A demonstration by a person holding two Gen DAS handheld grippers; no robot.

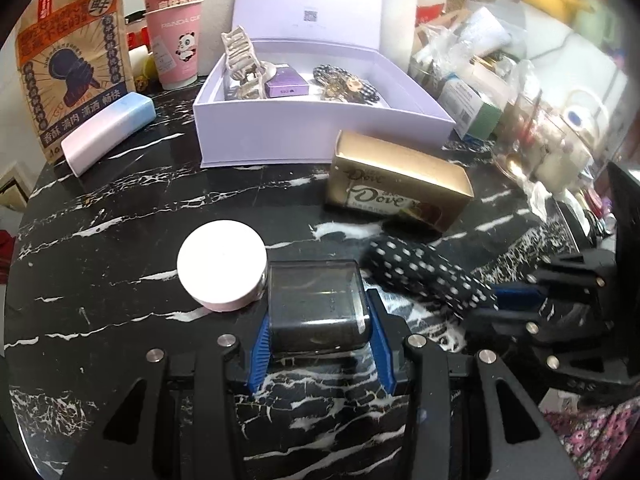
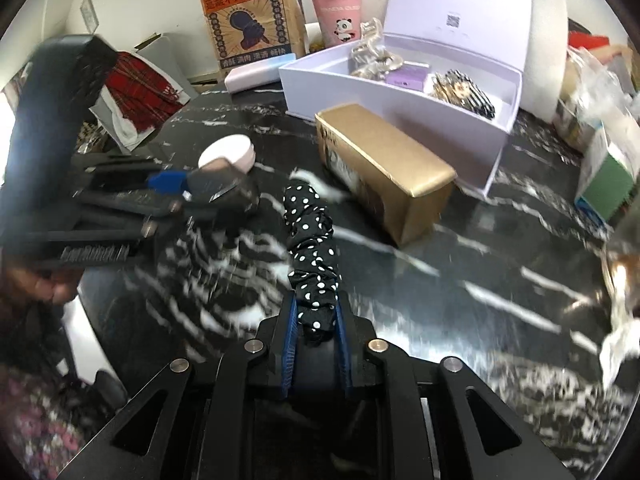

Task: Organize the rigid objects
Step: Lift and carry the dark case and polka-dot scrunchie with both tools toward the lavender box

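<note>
My left gripper point(image 1: 318, 334) is shut on a dark smoky square box point(image 1: 316, 304), held just above the black marble table point(image 1: 120, 208); it also shows in the right wrist view point(image 2: 224, 190). A round white-lidded pink jar point(image 1: 222, 264) stands just left of it. My right gripper point(image 2: 316, 312) is shut on a black polka-dot scrunchie point(image 2: 310, 236), also in the left wrist view point(image 1: 428, 276). An open lilac box point(image 1: 320, 132) behind holds a beige claw clip point(image 1: 242, 54), a purple box point(image 1: 286, 86) and a checked hair accessory point(image 1: 346, 84).
A gold Dove box point(image 1: 400, 180) lies between the grippers and the lilac box. A pink-blue case point(image 1: 108, 136), a snack bag point(image 1: 72, 56) and pink cups point(image 1: 174, 32) stand at the back left. Cluttered packets and boxes point(image 1: 480, 80) crowd the right edge.
</note>
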